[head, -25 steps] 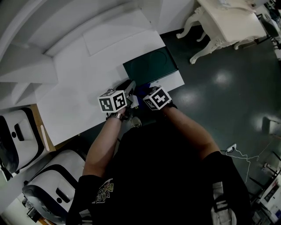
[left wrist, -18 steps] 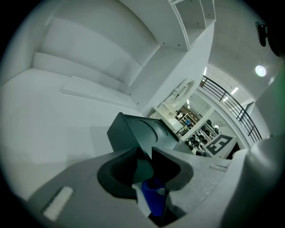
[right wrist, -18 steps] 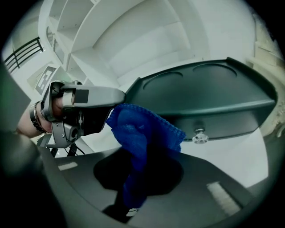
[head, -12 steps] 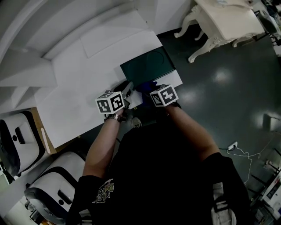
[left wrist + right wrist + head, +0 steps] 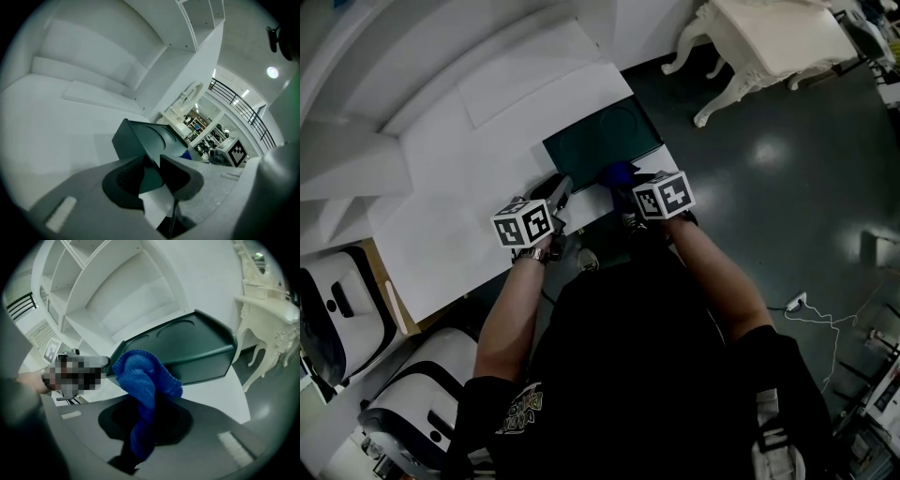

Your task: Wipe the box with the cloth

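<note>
A dark green flat box (image 5: 602, 141) with a round recess in its lid lies near the front edge of the white table (image 5: 459, 187). My left gripper (image 5: 560, 190) reaches its near left corner. In the left gripper view the jaws of the left gripper (image 5: 152, 168) are shut on that corner of the box (image 5: 154, 138). My right gripper (image 5: 628, 183) is shut on a blue cloth (image 5: 619, 173), bunched against the box's near edge. In the right gripper view the cloth (image 5: 140, 376) hangs from the right gripper (image 5: 147, 404) in front of the box (image 5: 197, 348).
A flat white panel (image 5: 525, 75) lies at the table's back. White shelves (image 5: 93, 287) rise behind it. An ornate white side table (image 5: 769, 37) stands on the dark floor to the right. White rounded seats (image 5: 328, 309) sit at the lower left.
My right gripper has carried the blue cloth to the right along the box's near edge. My left gripper keeps its place at the box's corner.
</note>
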Tool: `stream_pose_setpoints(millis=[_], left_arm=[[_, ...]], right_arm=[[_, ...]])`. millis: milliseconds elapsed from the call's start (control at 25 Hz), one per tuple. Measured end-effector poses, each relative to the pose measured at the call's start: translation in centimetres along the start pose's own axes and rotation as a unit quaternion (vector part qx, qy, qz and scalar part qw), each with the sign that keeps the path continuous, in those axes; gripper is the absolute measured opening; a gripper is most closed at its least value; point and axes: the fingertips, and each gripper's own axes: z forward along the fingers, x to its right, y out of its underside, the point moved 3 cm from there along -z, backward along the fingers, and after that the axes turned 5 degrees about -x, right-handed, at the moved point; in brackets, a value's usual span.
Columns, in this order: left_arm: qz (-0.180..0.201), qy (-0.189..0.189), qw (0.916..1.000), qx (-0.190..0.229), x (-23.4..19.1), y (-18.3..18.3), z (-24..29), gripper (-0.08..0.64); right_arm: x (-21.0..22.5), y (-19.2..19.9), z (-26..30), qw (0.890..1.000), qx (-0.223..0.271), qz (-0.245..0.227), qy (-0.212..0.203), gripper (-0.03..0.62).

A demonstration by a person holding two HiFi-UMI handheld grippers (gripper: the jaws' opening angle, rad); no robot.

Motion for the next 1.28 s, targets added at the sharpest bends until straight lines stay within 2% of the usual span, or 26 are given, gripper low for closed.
stream_pose_setpoints(millis=[200,480,840,960,1120,1280], left_arm=[[0.001,-0.001,1.0,-0.003,0.1,0.0,0.0,0.114],[0.004,0.0,1.0,-0.008,0.2,0.0,0.0,0.115],[0.003,0.002,1.0,-0.007,0.2,0.0,0.1,0.115],[0.007,0.003,0.9999,-0.008,0.1,-0.1,0.1,0.117],[0.011,0.001,0.9999,-0.008,0.1,0.1,0.1,0.118],[0.003,0.023,0.9997,0.005,0.3,0.1,-0.4,0.109]], right_arm=[[2.0,0.1,-1.4,1.0,0.005,0.003,-0.003,0.094],[7.9,-0.7,-3.7,0.998,0.021,0.046,0.038,0.092],[12.6,-0.9,-6.0,0.992,0.046,0.096,0.072,0.092],[13.5,-1.3,-6.7,0.988,0.058,0.114,0.081,0.092],[13.9,-2.1,-8.0,0.985,0.083,0.115,0.102,0.092],[12.9,-3.7,-10.2,0.98,0.132,0.107,0.104,0.094]])
